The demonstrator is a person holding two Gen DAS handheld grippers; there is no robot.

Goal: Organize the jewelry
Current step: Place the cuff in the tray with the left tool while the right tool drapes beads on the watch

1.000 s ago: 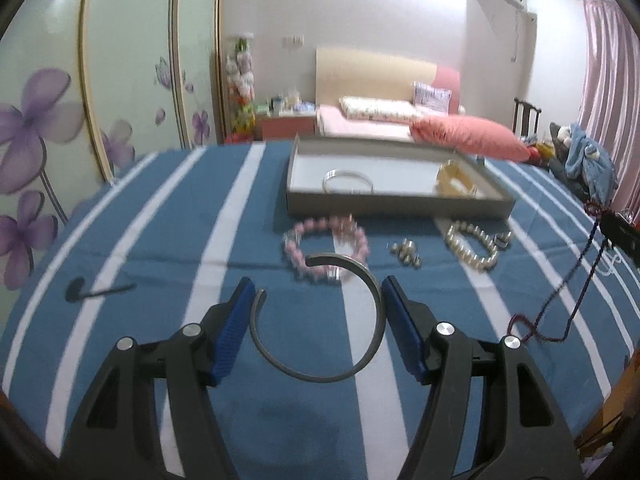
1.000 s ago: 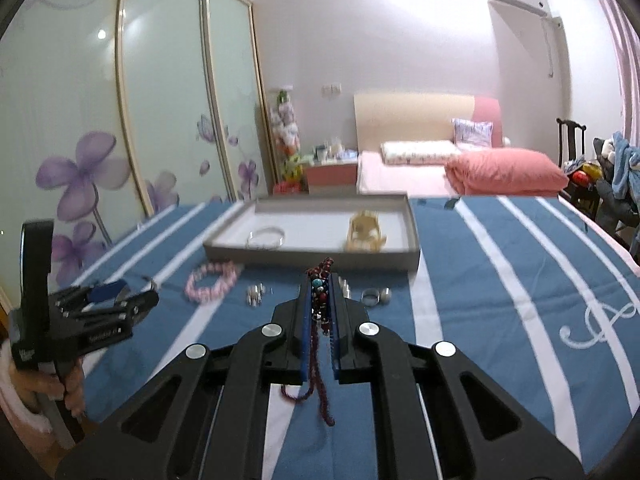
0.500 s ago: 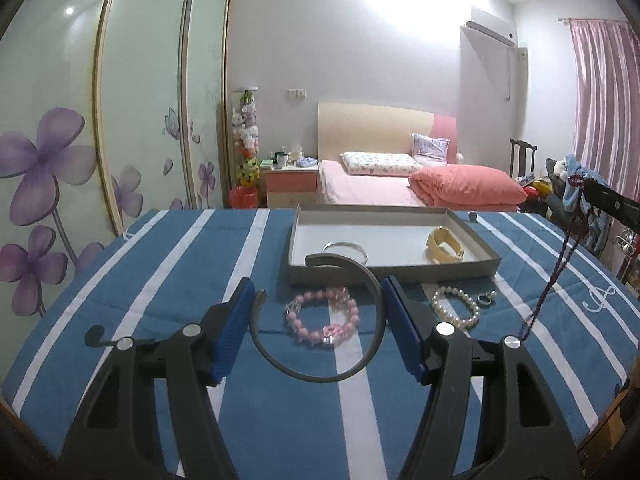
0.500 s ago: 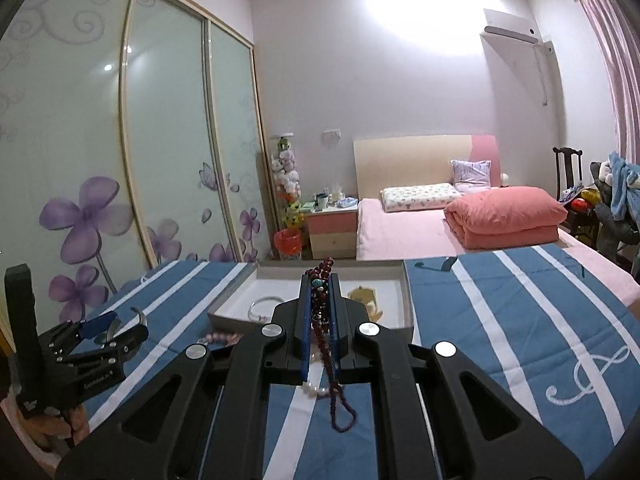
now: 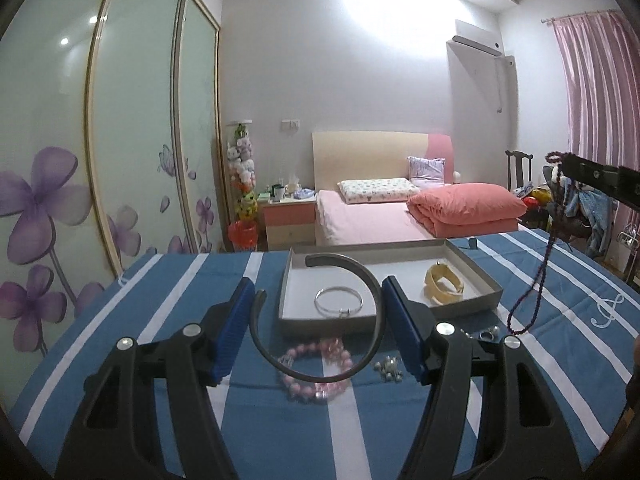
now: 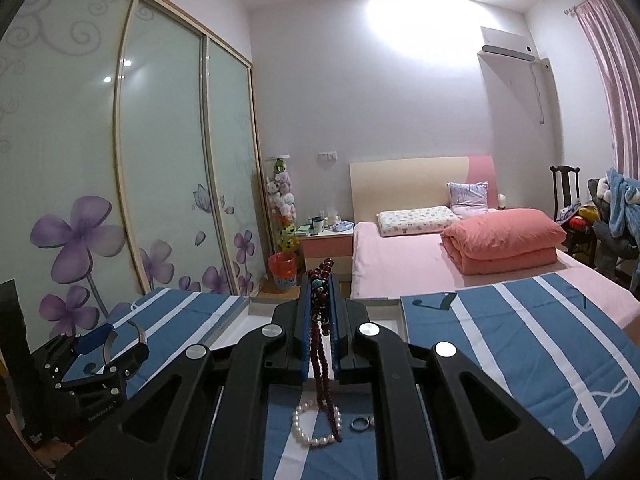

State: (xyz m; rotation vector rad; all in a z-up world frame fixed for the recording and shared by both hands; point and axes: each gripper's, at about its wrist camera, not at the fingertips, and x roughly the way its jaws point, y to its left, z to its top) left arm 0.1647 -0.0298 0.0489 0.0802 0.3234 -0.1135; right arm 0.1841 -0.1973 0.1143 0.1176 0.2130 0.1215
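My left gripper (image 5: 319, 282) is shut on a dark open bangle (image 5: 378, 308), its blue pads pressing the bangle's two sides above the striped cloth. Just ahead lies a grey tray (image 5: 476, 276) with a silver bangle (image 5: 338, 300) and a yellow bracelet (image 5: 444, 284) inside. A pink bead bracelet (image 5: 316, 372) rests in front of the tray. My right gripper (image 6: 320, 280) is shut on a dark red bead necklace (image 6: 320, 356) that hangs down in a loop; that necklace (image 5: 540, 276) dangles right of the tray in the left wrist view.
A pearl bracelet (image 6: 312, 428) and a ring (image 6: 360, 423) lie on the blue striped tablecloth (image 6: 500, 340) under the right gripper. Small silver pieces (image 5: 390, 366) sit near the pink bracelet. Beyond the table are a bed (image 5: 380, 220) and sliding wardrobe doors (image 5: 132, 140).
Both grippers have risen and tipped up, so more of the room shows. The necklace's loop has lifted off the cloth. The bangle stays held.
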